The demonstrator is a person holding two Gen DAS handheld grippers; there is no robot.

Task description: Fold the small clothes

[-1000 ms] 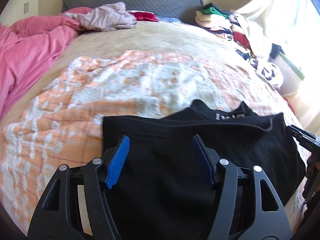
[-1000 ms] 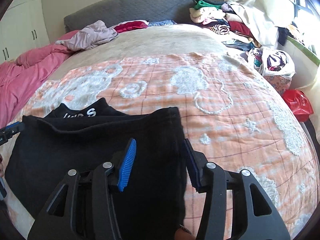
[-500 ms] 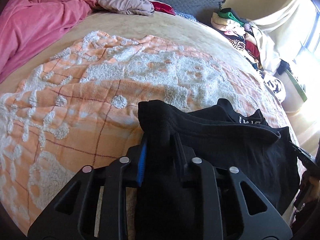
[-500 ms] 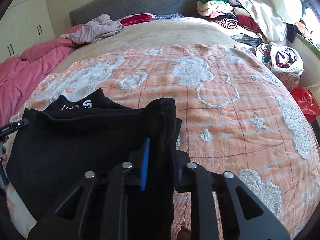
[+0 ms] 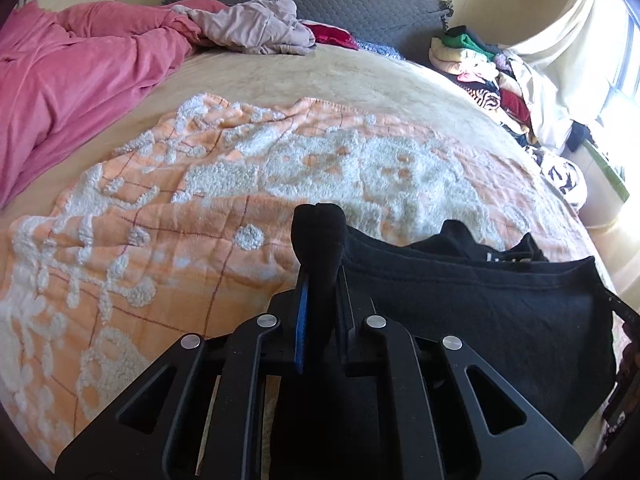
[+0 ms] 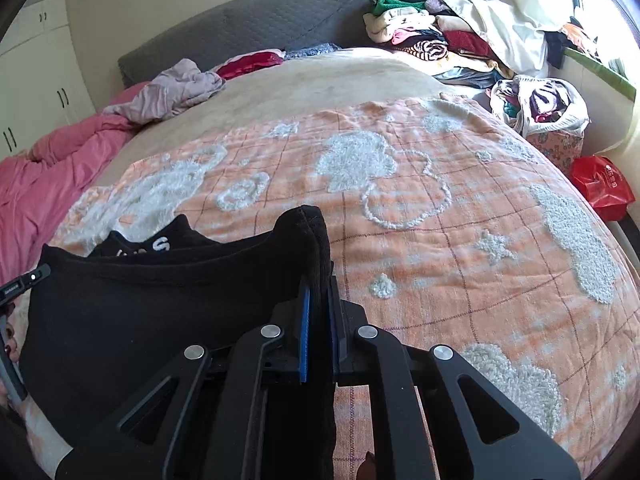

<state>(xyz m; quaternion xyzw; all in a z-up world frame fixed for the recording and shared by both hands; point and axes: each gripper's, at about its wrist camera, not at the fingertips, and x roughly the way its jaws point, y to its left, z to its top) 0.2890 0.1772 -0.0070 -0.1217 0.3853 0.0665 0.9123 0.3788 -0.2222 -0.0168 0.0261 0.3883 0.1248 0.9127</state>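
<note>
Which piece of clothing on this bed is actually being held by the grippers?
The black garment: the left gripper and right gripper each pinch a corner. The grey garment lies loose near the headboard.

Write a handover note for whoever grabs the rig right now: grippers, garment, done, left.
Left gripper: shut on the left corner of the black garment, cloth bunched up between the blue pads.
Right gripper: shut on the garment's right corner, same way.
Garment: hangs stretched between the two grippers over the near edge of the orange blanket; collar with white lettering lies behind the held edge.
Done: both corners gripped.
Left: carry the held edge over to make the fold, release, smooth. Clothes pile at the bed's far right is untouched.
</note>
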